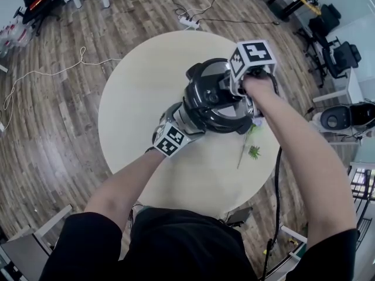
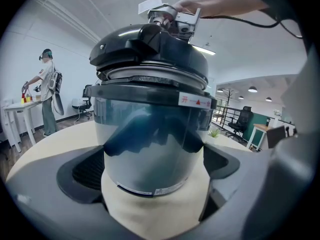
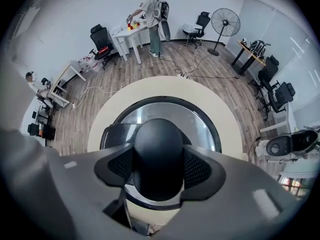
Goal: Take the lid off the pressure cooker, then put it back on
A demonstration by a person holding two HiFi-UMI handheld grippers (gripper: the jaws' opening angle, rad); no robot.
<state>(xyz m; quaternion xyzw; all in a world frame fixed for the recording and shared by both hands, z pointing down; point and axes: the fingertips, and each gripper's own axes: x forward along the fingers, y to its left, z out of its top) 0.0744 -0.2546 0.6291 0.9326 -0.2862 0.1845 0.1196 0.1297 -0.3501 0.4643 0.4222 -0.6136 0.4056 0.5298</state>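
Pressure cooker [image 1: 214, 107] of polished steel with a black top stands mid-frame in the head view, on the round cream table [image 1: 140, 98]. My left gripper [image 2: 152, 174] is spread wide with both pads against the steel body, bracing it low down. My right gripper [image 3: 158, 164] comes in from above and is clamped on the rounded black knob [image 3: 158, 154] at the centre of the domed black lid [image 2: 150, 49]. The lid sits on the pressure cooker — a thin band of silver rim shows beneath it in the left gripper view, so I judge it may not be fully locked. I cannot tell whether this is the start of the lift-off or the end of the re-seating. Either way, a twist at the knob looks like the step in hand.
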